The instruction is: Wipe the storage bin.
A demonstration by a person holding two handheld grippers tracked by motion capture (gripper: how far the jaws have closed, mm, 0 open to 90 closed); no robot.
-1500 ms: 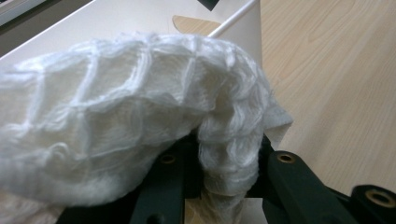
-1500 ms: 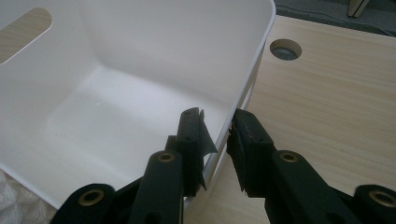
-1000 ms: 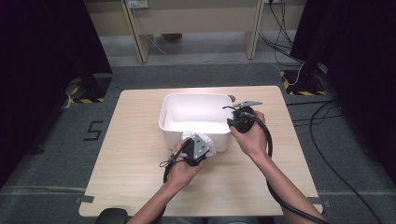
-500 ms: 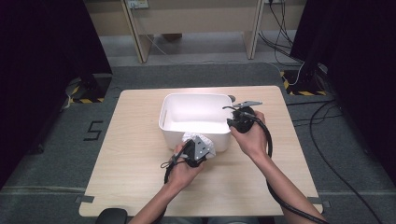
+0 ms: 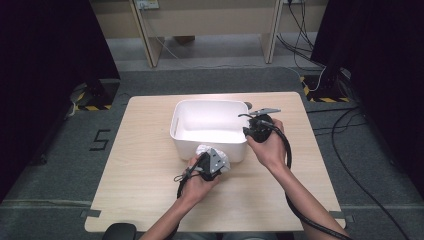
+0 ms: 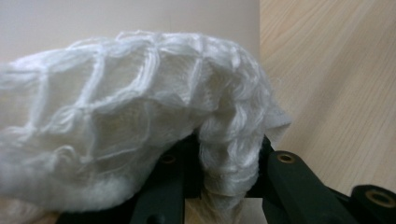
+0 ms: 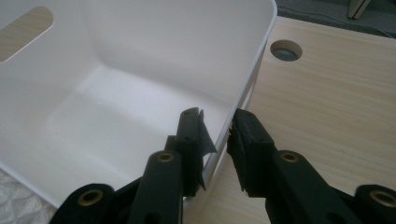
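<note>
A white plastic bin [image 5: 210, 102] stands in the middle of the wooden table [image 5: 145, 190]. My left gripper [image 5: 211, 159] is just in front of the bin's near wall, shut on a white knitted cloth [image 5: 201, 149]. In the left gripper view the cloth [image 6: 140, 121] bulges over the jaws of the gripper [image 6: 224, 168], with a fold pinched between them. My right gripper [image 5: 249, 132] is at the bin's right rim. In the right gripper view its jaws [image 7: 218, 140] straddle the bin's wall [image 7: 140, 46], one inside and one outside, closed on the rim. The bin holds nothing.
A round cable hole [image 7: 286, 50] is in the table beyond the bin's far right corner. Bare table lies left of the bin [image 5: 145, 135] and along the front edge. Desk legs and cables stand on the floor behind.
</note>
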